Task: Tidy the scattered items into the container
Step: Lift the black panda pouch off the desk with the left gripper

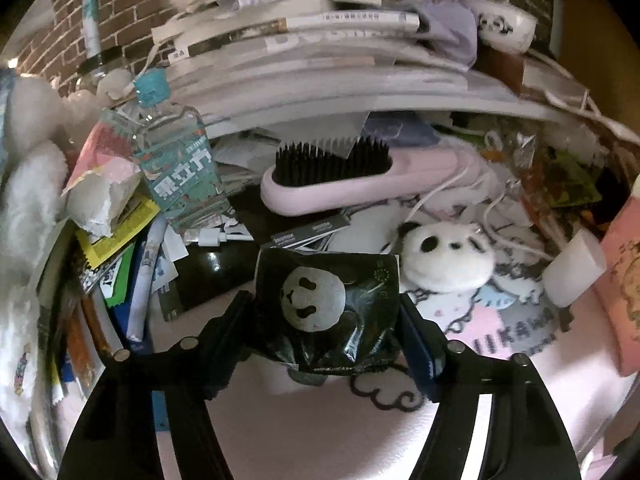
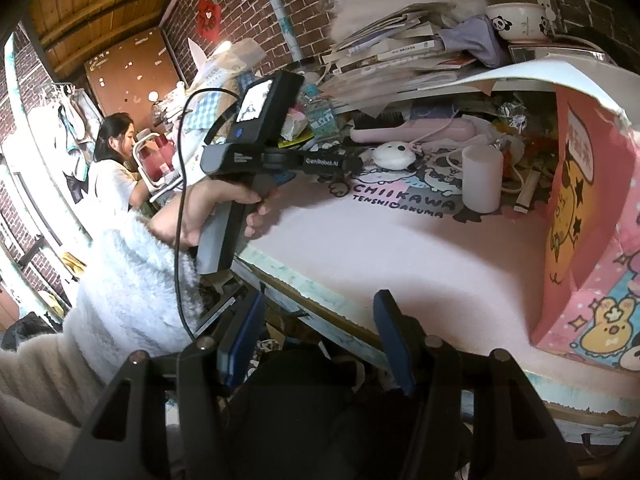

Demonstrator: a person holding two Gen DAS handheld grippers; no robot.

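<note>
My left gripper (image 1: pixel 326 312) is shut on a black plastic packet with a panda face (image 1: pixel 326 312), held above the pink mat. Just right of it lies a white panda plush (image 1: pixel 444 258), also the panda plush (image 2: pixel 394 154) in the right wrist view. Behind are a pink hairbrush (image 1: pixel 340 182) and a water bottle (image 1: pixel 176 164). A white cylinder (image 2: pixel 480 176) stands on the mat. The pink cartoon box (image 2: pixel 592 248) stands open at the right. My right gripper (image 2: pixel 316 336) is open and empty at the desk's front edge. The left tool (image 2: pixel 256 140) is held by a hand in a fluffy sleeve.
A shelf board (image 1: pixel 360 92) piled with books and a panda bowl (image 2: pixel 520 22) overhangs the back of the desk. Papers and packets (image 1: pixel 108 236) are heaped at the left. Cables (image 1: pixel 496 216) trail across the back. A person (image 2: pixel 114 160) sits far left.
</note>
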